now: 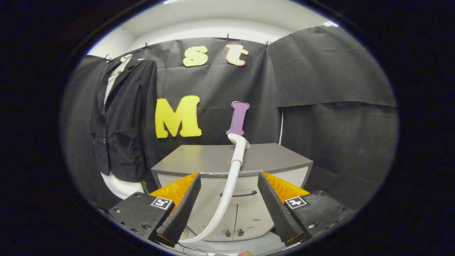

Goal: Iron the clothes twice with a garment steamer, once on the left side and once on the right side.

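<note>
Two ribbed black fingers of the gripper (229,204) stand spread wide with nothing pinched, and the white hose (227,199) of the garment steamer (239,144) runs up through the gap between them without touching either pad. Judging by that, the step in hand is the reach for the steamer, and no ironing pass has begun. To do it well, I would bring the fingers forward over the front of the grey cabinet (213,158), centre them on the white handle where it rests at the cabinet's top front edge, and close on the rigid handle rather than on the soft hose, which would likely slip or bend. The hose trails down past the drawer front, so lifting slowly should keep it from snagging on the cabinet lip. Beyond the cabinet and off to the left, the dark jacket (122,121) hangs against the wall over a white shirt (113,80), well apart from the steamer; it is the garment to be steamed on each side. Where the hose ends below the fingers is cut off, the steamer's head and any switch are too small to make out, and the jacket's far sleeve merges with the black cloth behind it.
</note>
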The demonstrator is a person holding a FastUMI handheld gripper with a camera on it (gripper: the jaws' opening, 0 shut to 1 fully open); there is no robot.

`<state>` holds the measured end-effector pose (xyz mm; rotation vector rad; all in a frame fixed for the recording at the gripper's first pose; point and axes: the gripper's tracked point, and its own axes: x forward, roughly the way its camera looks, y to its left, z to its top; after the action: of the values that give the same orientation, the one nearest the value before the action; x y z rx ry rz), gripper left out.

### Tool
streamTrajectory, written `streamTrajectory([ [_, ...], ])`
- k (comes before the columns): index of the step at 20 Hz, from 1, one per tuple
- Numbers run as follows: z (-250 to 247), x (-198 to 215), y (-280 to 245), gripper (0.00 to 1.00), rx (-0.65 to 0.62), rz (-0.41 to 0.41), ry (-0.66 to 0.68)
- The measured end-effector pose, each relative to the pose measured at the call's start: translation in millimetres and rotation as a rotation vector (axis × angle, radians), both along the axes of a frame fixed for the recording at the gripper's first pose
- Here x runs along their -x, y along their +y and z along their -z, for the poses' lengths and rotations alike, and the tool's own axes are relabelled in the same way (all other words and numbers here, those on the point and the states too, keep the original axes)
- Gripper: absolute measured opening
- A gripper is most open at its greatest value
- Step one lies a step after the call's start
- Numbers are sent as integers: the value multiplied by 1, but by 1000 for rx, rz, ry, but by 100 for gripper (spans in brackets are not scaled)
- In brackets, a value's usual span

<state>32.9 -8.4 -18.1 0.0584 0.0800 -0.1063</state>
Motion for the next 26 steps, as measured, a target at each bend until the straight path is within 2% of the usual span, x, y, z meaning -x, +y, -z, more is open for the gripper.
streamTrajectory([
  [6,-15,-19,0,100,22,7,46],
  [11,-26,-81,1,100,-44,-55,103],
  [18,-20,-162,-31,100,-133,-65,291],
  [26,-6,-228,-47,100,-169,-78,444],
])
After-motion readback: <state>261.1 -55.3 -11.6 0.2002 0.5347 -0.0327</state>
